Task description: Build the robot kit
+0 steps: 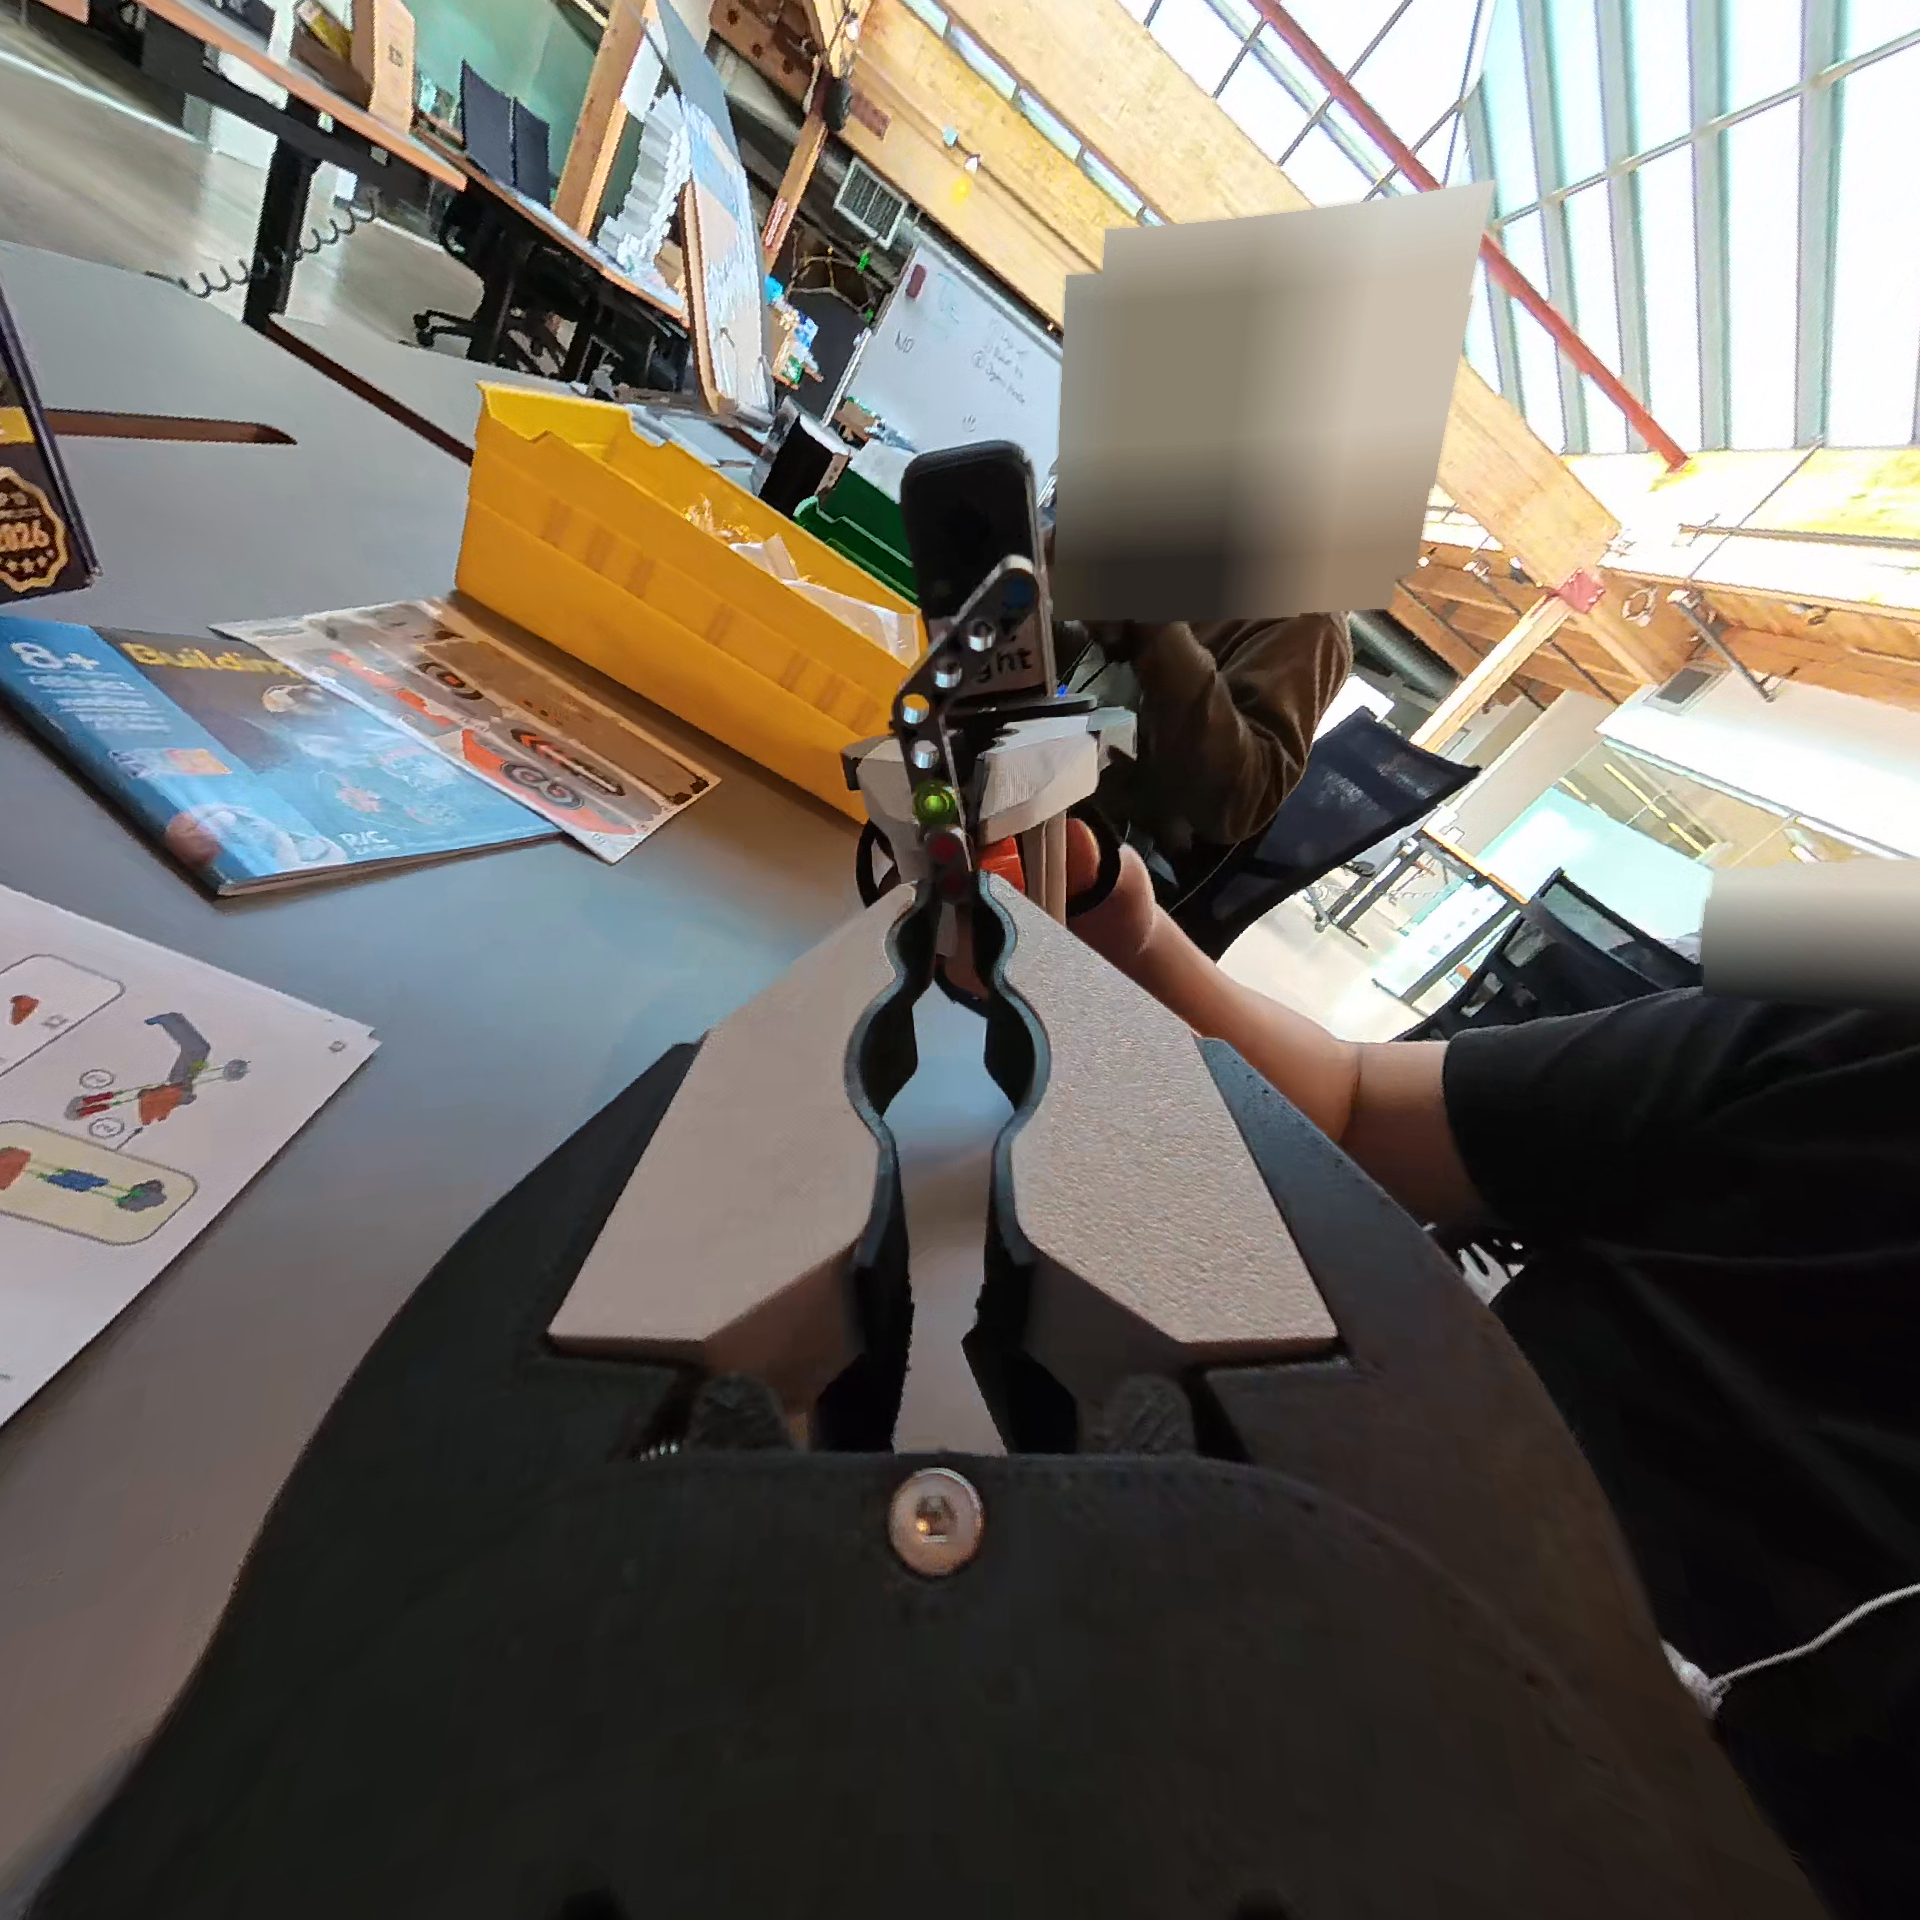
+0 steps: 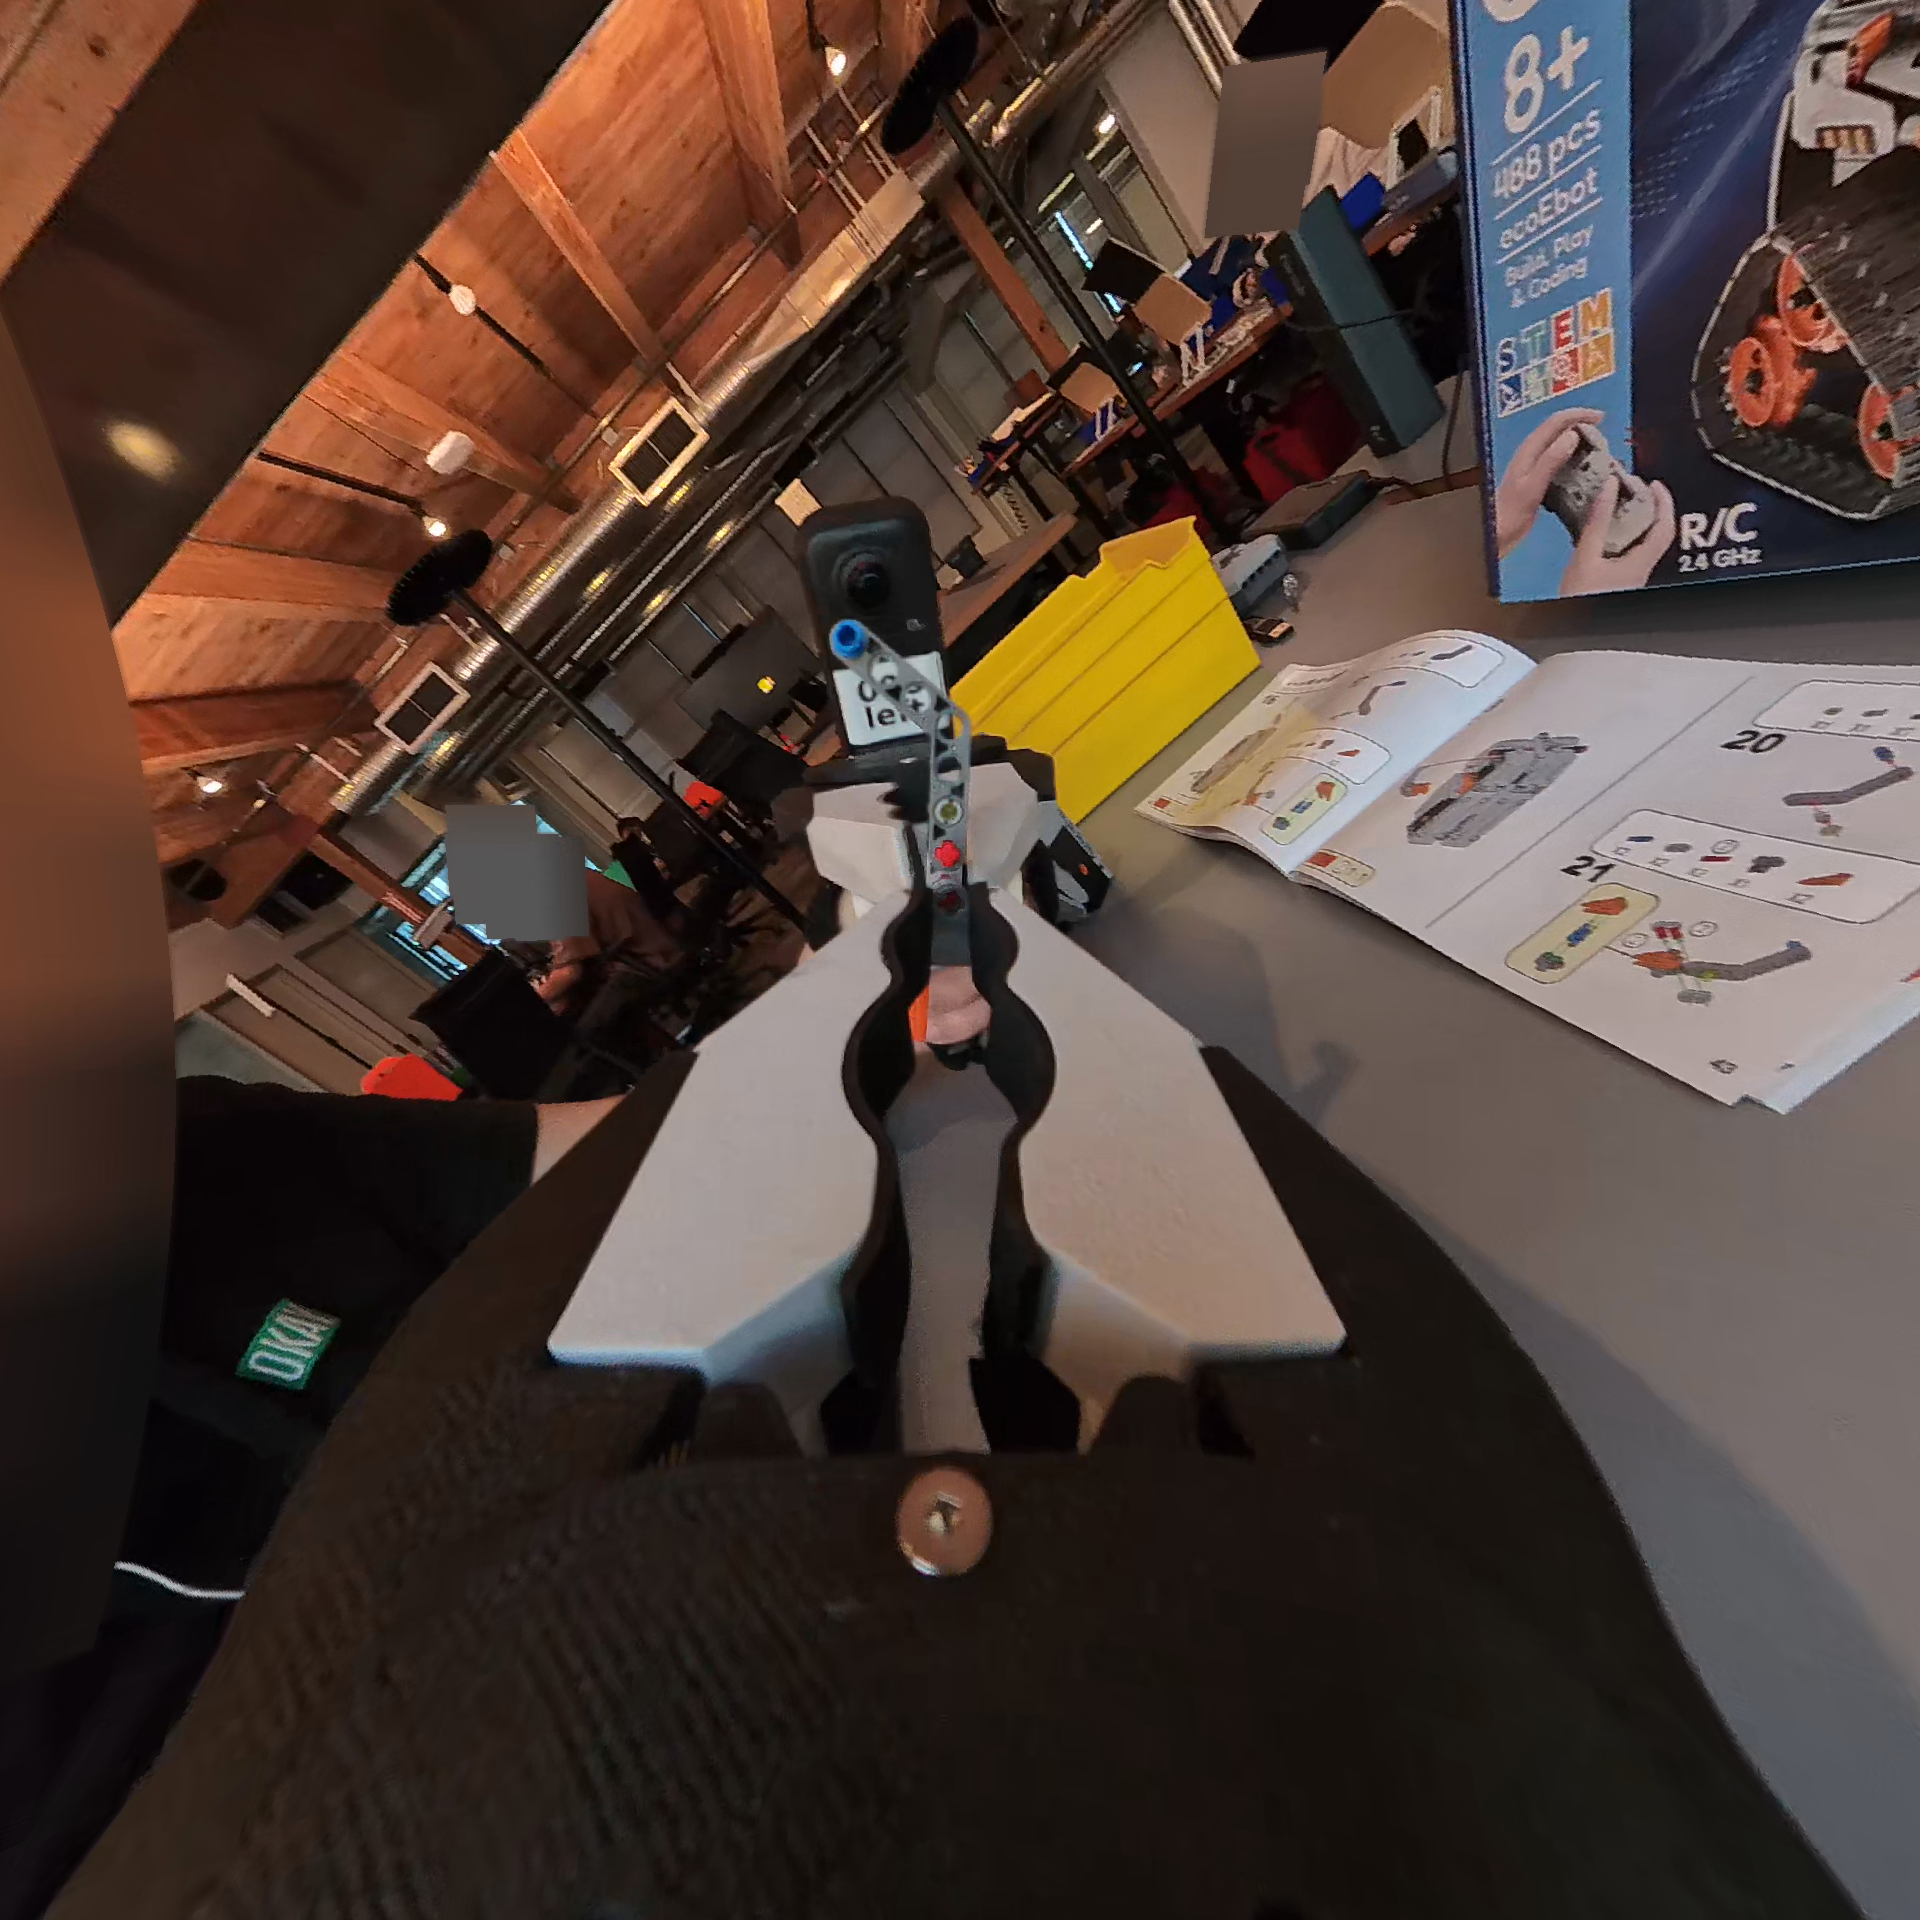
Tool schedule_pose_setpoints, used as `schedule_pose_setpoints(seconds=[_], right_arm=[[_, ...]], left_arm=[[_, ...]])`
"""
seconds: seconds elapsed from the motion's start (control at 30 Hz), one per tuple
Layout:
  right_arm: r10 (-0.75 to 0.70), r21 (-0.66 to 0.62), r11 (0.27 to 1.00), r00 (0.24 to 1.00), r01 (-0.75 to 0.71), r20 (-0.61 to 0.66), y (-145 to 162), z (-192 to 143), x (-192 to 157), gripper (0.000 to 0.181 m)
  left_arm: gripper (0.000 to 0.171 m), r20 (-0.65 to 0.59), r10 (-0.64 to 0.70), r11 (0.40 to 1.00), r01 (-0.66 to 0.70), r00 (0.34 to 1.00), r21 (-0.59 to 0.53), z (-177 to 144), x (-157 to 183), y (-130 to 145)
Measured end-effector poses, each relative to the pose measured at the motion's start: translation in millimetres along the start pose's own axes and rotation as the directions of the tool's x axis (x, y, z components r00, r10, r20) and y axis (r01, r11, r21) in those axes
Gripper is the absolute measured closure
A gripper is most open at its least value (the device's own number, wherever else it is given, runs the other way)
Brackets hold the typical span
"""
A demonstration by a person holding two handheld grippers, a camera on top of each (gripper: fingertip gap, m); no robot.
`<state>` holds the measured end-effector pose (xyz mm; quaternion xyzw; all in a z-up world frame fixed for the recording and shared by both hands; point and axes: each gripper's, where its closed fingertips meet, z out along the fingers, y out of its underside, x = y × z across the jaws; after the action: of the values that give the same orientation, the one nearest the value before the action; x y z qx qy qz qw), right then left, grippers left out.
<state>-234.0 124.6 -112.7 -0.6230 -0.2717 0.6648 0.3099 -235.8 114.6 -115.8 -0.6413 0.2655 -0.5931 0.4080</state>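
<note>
A grey bent beam (image 1: 940, 717) with holes stands upright in the air between the two tongs, above the desk (image 1: 436, 987). It carries a blue pin (image 2: 847, 635) at its top end, a green pin (image 1: 933, 802) lower down and red pins (image 2: 945, 856) near its bottom. The left tongs (image 1: 948, 902) are pressed together on the beam's lower end, pinching it at the tips. The right tongs (image 2: 948, 914) pinch that same end from the opposite side, though which pair bears more of the hold is hard to tell, since the tips overlap. Each view shows the other tool facing it, camera on top, with a hand (image 1: 1117, 914) below. On the desk lie an open manual (image 2: 1621, 831), a blue booklet (image 1: 239, 758) and a sticker sheet (image 1: 488, 707); a yellow bin (image 1: 644, 582) sits beyond them, and a tall box (image 2: 1683, 291) stands near the manual.
</note>
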Motion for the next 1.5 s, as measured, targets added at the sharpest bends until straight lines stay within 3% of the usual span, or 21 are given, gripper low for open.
schedule_pose_setpoints(seconds=[0.3, 0.47, 0.6, 0.83, 1.5], right_arm=[[-0.078, -0.073, 0.995, 0.991, 0.070, -0.113, 14, 0, 20, 0.175], [-0.091, -0.094, 0.992, 0.995, 0.087, -0.035, 17, 0, 13, 0.175], [-0.162, -0.128, 0.977, 0.985, 0.168, 0.054, 23, -2, 1, 0.175], [-0.362, -0.165, 0.917, 0.931, 0.363, 0.041, 27, -5, -7, 0.175], [-0.420, -0.221, 0.883, 0.907, 0.413, 0.016, 36, -8, -2, 0.175]], left_arm=[[0.167, 0.105, 0.057, 0.994, -0.047, 0.993, -0.097, 0, -17, 14], [0.167, 0.062, 0.068, 0.988, -0.059, 0.996, -0.142, -1, -11, 18], [0.167, 0.024, 0.211, 0.961, -0.203, 0.977, -0.189, -1, 1, 22], [0.167, 0.042, 0.398, 0.897, -0.378, 0.917, -0.229, -1, 10, 25], [0.167, 0.028, 0.353, 0.906, -0.335, 0.935, -0.259, 2, 7, 33]])
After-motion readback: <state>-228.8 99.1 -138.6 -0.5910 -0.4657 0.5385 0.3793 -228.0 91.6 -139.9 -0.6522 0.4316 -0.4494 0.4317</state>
